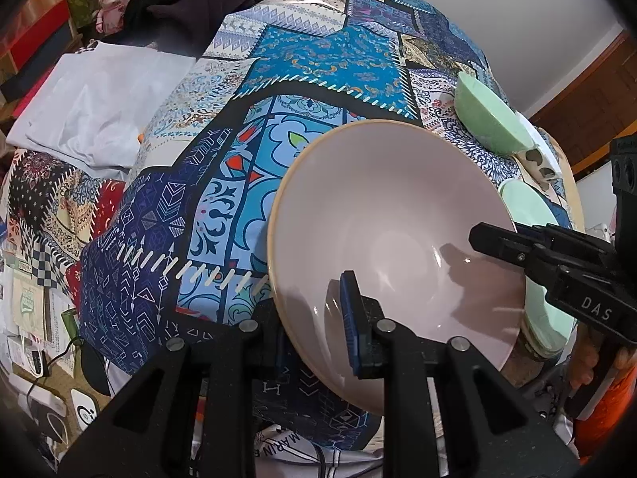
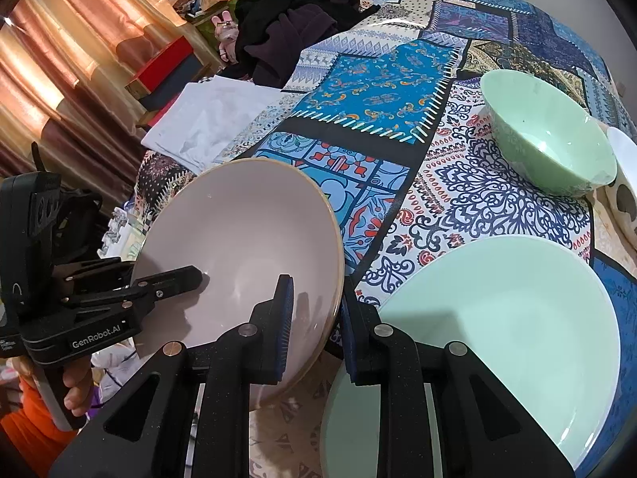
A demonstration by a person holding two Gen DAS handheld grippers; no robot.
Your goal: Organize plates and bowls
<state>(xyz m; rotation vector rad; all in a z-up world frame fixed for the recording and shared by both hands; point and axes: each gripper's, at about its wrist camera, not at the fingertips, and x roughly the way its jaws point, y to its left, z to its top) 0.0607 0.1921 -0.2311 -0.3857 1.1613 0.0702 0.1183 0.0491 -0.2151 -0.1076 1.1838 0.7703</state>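
Jaws of both grippers, left (image 1: 314, 310) & right (image 2: 316, 318), clenched on pink bowl (image 2: 239, 247) rim; green plate (image 2: 497, 318) just beside; green bowl (image 2: 545, 139) beyond

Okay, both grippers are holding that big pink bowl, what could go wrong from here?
1. The pink bowl is tilted and each gripper pinches only its thin rim, so it may slip or twist loose.
2. The green plate lies right beside it; swinging the bowl could knock it.
3. The plate seems near the table edge, so a bump might push it off.

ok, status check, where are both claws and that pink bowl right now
Both claws on pink bowl: left claw and right claw each pinch its rim, bowl tilted. Green plate beside it, green bowl beyond. Nothing in the way.
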